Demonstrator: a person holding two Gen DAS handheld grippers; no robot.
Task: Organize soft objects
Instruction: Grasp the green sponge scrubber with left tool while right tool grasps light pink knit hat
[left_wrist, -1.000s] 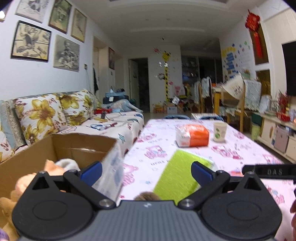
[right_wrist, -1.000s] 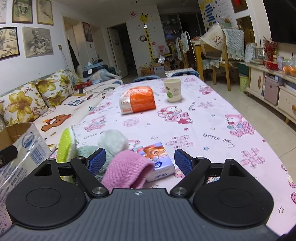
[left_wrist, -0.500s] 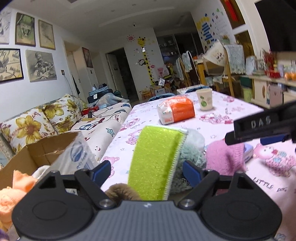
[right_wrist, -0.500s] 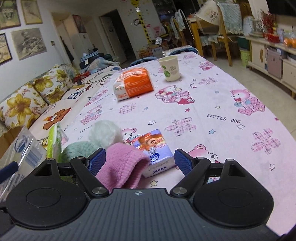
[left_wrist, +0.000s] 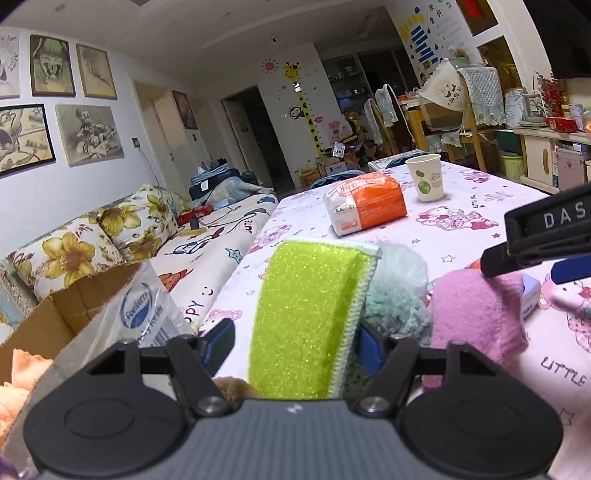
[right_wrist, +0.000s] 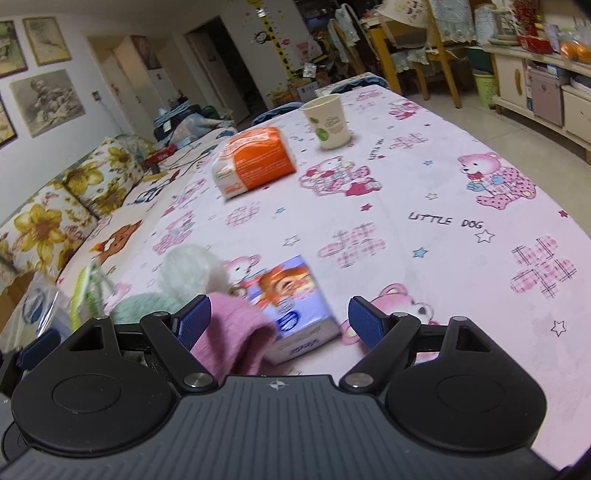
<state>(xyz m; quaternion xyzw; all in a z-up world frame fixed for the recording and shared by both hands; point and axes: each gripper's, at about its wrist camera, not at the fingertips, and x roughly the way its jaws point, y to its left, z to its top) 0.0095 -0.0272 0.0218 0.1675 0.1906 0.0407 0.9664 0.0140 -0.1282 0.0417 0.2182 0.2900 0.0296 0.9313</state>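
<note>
While left tongs (left_wrist: 295, 341) close, upright sponge (left_wrist: 308, 317) leans right.

Paper cup (right_wrist: 326, 120): upright on the worktop (right_wrist: 461, 206) (far end)
Orange tissue pack (right_wrist: 255, 160): lying near the cup
Sofa (left_wrist: 207, 236): beside worktop

A: Left wrist view?
B: Low at the table's (left_wrist: 461, 236) near edge, facing along it toward the far doorway (left_wrist: 255, 136), sofa (left_wrist: 110, 236) at left, close behind a green sponge (left_wrist: 306, 317).
A: Right wrist view?
B: Same heading, tilted further down. Both share sponge (right_wrist: 86, 291), orange pack (left_wrist: 364, 208) (right_wrist: 255, 160), cup (left_wrist: 424, 177) (right_wrist: 327, 120).
</note>
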